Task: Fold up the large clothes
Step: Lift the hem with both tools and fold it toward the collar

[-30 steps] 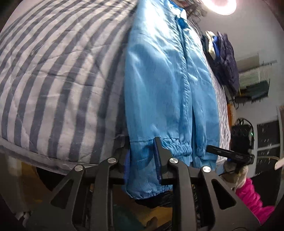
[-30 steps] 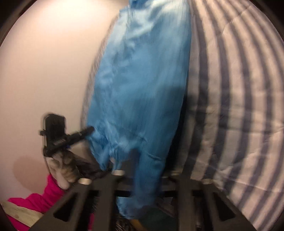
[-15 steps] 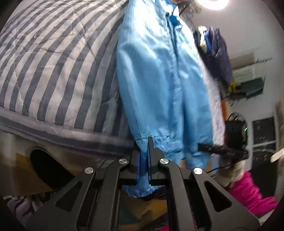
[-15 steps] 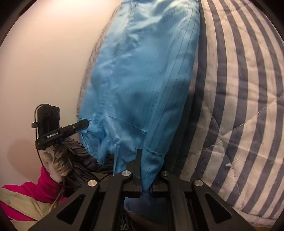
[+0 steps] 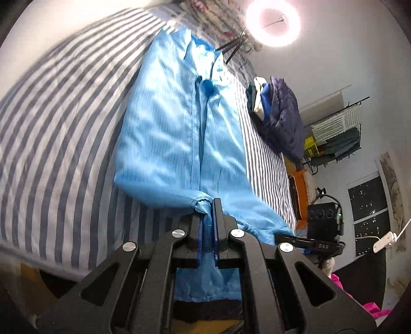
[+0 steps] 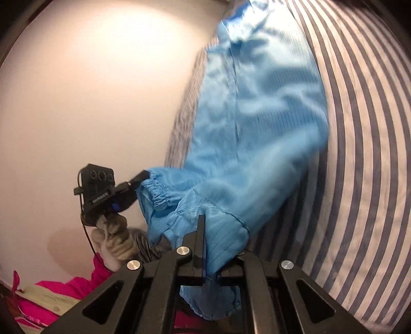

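Note:
A large light-blue jacket (image 5: 179, 133) lies lengthwise on the striped bedspread (image 5: 64, 128), collar at the far end. My left gripper (image 5: 208, 205) is shut on the jacket's near hem and holds it lifted above the bed edge. My right gripper (image 6: 205, 223) is shut on the other hem corner of the jacket (image 6: 257, 115), which bunches over its right finger. The right gripper shows in the left wrist view (image 5: 316, 244), and the left gripper shows in the right wrist view (image 6: 108, 192) with an elastic cuff (image 6: 159, 195) beside it.
A dark blue padded garment (image 5: 280, 120) is piled at the bed's far right. A rack with folded items (image 5: 336, 136) stands by the wall. A ring light (image 5: 272, 21) glows overhead. A plain wall (image 6: 90, 90) is on the right wrist view's left.
Both grippers closed on the jacket's hem hanging over the bed edge, then lifted it up and forward over the bed. The hem is raised and the lower jacket is bunching.

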The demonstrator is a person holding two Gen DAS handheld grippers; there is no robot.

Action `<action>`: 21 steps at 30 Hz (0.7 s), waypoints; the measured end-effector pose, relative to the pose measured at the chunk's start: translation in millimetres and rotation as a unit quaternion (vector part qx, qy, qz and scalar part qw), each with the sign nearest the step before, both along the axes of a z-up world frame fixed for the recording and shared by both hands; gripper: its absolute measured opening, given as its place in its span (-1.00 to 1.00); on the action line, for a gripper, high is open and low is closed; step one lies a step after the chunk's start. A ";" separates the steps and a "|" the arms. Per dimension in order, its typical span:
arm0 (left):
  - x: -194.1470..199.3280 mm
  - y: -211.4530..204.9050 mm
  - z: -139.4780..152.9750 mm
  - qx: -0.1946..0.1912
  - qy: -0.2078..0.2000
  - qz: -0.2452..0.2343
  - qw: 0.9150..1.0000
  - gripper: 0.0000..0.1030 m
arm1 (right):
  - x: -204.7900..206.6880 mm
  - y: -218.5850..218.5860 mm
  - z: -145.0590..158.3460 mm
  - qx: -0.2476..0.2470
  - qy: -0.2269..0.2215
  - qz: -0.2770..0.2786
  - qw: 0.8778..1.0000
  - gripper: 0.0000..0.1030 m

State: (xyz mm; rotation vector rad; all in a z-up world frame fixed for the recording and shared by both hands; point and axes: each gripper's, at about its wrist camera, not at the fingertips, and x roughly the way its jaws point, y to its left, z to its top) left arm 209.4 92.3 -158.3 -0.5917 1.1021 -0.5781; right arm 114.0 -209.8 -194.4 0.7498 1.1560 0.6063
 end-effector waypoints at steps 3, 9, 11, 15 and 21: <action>21.8 -8.3 6.5 0.008 -0.014 0.003 1.000 -0.93 | 23.2 -2.8 13.8 -0.013 -0.025 -0.013 1.000 -0.97; 74.3 -18.5 5.7 0.034 -0.028 0.009 0.999 -0.93 | 89.4 3.0 26.9 -0.077 -0.058 -0.040 0.995 -0.96; 91.4 -20.6 1.7 0.043 -0.028 0.016 0.999 -0.93 | 109.1 1.2 24.9 -0.083 -0.059 -0.049 0.994 -0.96; 129.4 -24.6 -12.0 0.060 -0.016 0.026 0.998 -0.93 | 144.2 -8.2 7.1 -0.097 -0.052 -0.071 0.991 -0.96; 163.1 -27.5 -39.2 0.074 0.004 0.043 0.996 -0.93 | 180.7 -18.5 -20.8 -0.124 -0.033 -0.080 0.988 -0.96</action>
